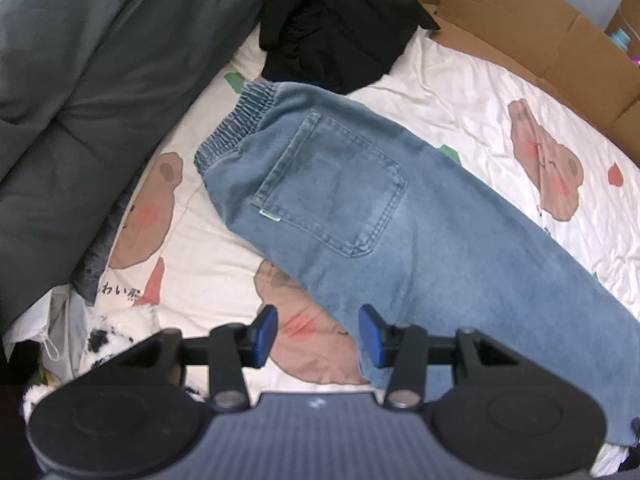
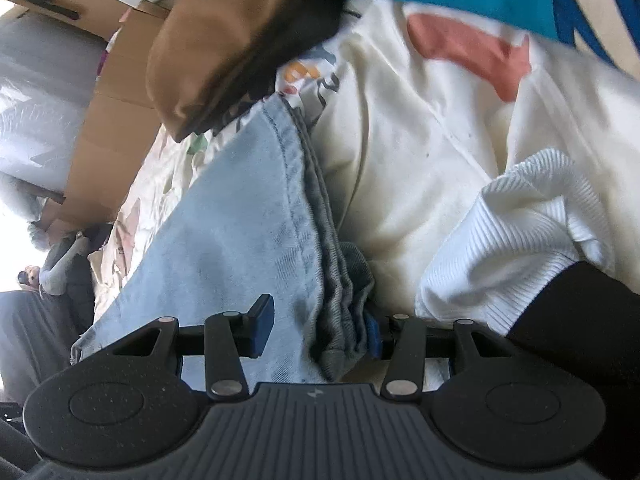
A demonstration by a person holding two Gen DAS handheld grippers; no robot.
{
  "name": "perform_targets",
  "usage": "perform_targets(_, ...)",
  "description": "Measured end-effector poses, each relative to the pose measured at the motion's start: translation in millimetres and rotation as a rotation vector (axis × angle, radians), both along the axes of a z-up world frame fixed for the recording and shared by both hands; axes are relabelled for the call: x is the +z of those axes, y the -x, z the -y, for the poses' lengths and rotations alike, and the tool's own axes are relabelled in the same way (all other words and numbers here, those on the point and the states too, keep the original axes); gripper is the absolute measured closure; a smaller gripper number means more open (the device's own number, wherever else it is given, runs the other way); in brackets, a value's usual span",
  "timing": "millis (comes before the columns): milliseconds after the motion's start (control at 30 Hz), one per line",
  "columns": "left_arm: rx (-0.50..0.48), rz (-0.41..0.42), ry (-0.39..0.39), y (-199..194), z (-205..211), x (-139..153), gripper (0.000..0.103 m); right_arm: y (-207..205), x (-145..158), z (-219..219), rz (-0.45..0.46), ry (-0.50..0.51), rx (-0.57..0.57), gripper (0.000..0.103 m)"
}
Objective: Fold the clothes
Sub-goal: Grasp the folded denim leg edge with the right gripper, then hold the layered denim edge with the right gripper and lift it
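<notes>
1. Left gripper (image 1: 318,334): fingers apart, empty, above the seat edge of the jeans (image 1: 360,208).
2. Right gripper (image 2: 320,330): fingers astride the stacked leg hems (image 2: 336,280); contact unclear.
3. Jeans flat on bed sheet (image 1: 460,92): soft, heavy denim; best pinched at thick hems and waistband (image 1: 236,124).

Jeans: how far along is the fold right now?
Done: the jeans lie halved lengthwise on the bear-print sheet, back pocket up. In hand: the right gripper straddles the stacked leg hems, not visibly clamped; the left gripper hovers open at the seat edge. Left: folding hems toward the waistband, then the black garment.
</notes>
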State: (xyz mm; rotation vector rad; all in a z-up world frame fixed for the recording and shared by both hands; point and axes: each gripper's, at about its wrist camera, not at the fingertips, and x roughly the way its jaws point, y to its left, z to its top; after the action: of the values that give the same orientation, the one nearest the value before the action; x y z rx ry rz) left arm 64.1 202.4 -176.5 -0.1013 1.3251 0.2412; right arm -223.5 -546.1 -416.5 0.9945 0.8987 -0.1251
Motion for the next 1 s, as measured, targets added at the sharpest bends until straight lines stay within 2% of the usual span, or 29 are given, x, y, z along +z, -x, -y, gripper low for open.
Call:
perform_targets(33, 0.009, 0.004, 0.003, 1, -3, 0, 0.055, 0, 2, 0, -0.005, -0.002, 0.001, 0.063)
perform_targets(67, 0.017, 0.006, 0.005, 1, -5, -1, 0.055, 0, 7, -1, -0.009, 0.003, 0.011, 0.077)
perform_targets(100, 0.026, 0.008, 0.007, 1, -7, -3, 0.055, 1, 12, -3, -0.012, 0.010, 0.023, 0.083)
perform_targets(300, 0.058, 0.008, 0.041, 8, -15, -14, 0.055, 13, 66, -11, 0.072, 0.010, 0.021, 0.086)
perform_targets(533, 0.062, 0.016, 0.079, 16, -19, -21, 0.055, 0, 115, -19, 0.104, -0.023, -0.012, 0.087)
perform_targets(667, 0.080, 0.004, 0.075, 20, -29, -27, 0.055, 1, 103, -17, 0.047, -0.032, -0.016, 0.087)
perform_targets(833, 0.095, -0.024, 0.054, 23, -37, -36, 0.055, 18, 64, -14, -0.012, -0.102, -0.057, 0.087)
perform_targets(1000, 0.079, -0.050, 0.038, 24, -33, -43, 0.055, 22, 30, -20, -0.073, -0.123, -0.059, 0.087)
